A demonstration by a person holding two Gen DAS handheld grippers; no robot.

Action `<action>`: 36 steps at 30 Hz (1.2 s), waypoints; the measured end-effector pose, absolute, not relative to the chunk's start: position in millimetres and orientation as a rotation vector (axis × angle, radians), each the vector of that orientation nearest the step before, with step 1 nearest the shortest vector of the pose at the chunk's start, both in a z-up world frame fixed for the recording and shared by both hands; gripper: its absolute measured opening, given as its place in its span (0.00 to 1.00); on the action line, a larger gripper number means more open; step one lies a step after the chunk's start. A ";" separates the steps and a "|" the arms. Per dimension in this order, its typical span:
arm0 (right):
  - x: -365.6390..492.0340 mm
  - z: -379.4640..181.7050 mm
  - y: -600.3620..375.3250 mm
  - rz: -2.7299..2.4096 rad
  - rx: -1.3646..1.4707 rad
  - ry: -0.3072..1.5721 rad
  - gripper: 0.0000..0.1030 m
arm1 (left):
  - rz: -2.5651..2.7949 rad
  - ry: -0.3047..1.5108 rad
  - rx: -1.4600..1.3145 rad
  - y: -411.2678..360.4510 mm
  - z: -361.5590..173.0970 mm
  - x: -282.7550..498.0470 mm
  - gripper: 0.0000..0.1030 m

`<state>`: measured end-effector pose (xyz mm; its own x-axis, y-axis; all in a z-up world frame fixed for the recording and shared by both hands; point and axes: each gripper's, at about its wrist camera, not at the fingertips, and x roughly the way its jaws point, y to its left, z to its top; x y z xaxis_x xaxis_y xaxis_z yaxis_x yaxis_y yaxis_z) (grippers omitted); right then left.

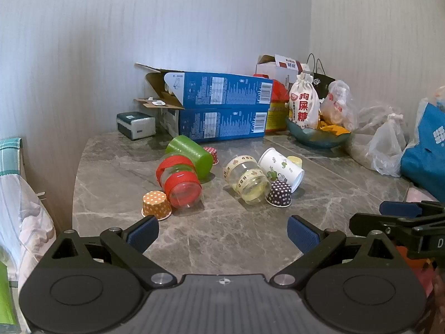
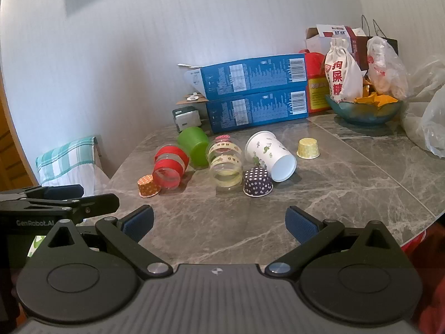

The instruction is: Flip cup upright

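Several cups lie on their sides on the grey marble table (image 1: 222,231): a white paper cup (image 1: 281,167) (image 2: 268,154), a green plastic cup (image 1: 190,156) (image 2: 194,144), a clear cup with red bands (image 1: 179,181) (image 2: 169,168) and a clear cup with yellow tape (image 1: 247,181) (image 2: 225,164). Small dotted paper cups stand upside down: orange (image 1: 156,204) (image 2: 148,186) and dark purple (image 1: 279,193) (image 2: 257,181). My left gripper (image 1: 222,235) is open and empty, short of the cups. My right gripper (image 2: 219,224) is open and empty, also short of them.
Two stacked blue boxes (image 1: 222,111) stand behind the cups. A teal bowl (image 1: 317,136) with a white cloth bag, plastic bags (image 1: 386,142) and a blue bag crowd the right. A small yellow cup (image 2: 308,148) stands right of the white cup. A chair with a checked cloth (image 2: 66,158) stands left.
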<state>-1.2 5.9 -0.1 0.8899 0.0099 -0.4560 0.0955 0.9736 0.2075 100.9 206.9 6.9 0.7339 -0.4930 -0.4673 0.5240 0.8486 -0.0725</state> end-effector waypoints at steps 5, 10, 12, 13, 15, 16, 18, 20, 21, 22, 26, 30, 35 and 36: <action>-1.0 -0.6 6.0 -0.043 0.232 0.477 0.99 | -0.559 0.494 0.060 207.0 7.1 100.7 0.97; -1.3 -0.8 6.1 -0.043 0.234 0.478 0.99 | -0.557 0.491 0.065 207.4 6.7 99.5 0.97; -1.5 -1.0 5.9 -0.042 0.234 0.477 0.99 | -0.559 0.489 0.065 207.0 6.8 98.7 0.97; -1.5 -1.2 5.9 -0.043 0.234 0.478 0.99 | -0.560 0.489 0.067 206.3 7.3 99.3 0.97; -1.7 -1.4 6.2 -0.045 0.234 0.481 0.99 | -0.561 0.488 0.068 205.9 7.4 99.1 0.97; -1.7 -1.5 6.1 -0.046 0.234 0.482 0.99 | -0.562 0.488 0.067 205.8 7.4 99.0 0.97; -1.7 -1.7 6.6 -0.047 0.235 0.485 0.99 | -0.563 0.488 0.064 205.9 7.7 98.1 0.97; -1.9 -1.4 6.5 -0.048 0.237 0.486 0.99 | -0.564 0.488 0.064 205.8 7.8 97.8 0.97; -2.1 -1.2 6.9 -0.048 0.237 0.485 0.99 | -0.564 0.488 0.063 205.5 7.9 97.4 0.97; -2.3 -1.0 7.4 -0.049 0.235 0.485 0.99 | -0.564 0.488 0.064 205.2 8.0 97.1 0.97; -2.0 -1.5 6.2 -0.047 0.236 0.486 0.99 | -0.564 0.486 0.063 205.4 8.2 96.4 0.97; -2.2 -1.3 6.1 -0.047 0.236 0.487 0.99 | -0.562 0.486 0.062 204.7 8.0 95.8 0.97; -2.6 -1.5 6.0 -0.050 0.238 0.490 0.99 | -0.564 0.485 0.065 204.8 8.2 96.2 0.97; -2.2 -1.5 6.3 -0.050 0.237 0.491 0.99 | -0.563 0.482 0.067 204.7 8.6 94.9 0.97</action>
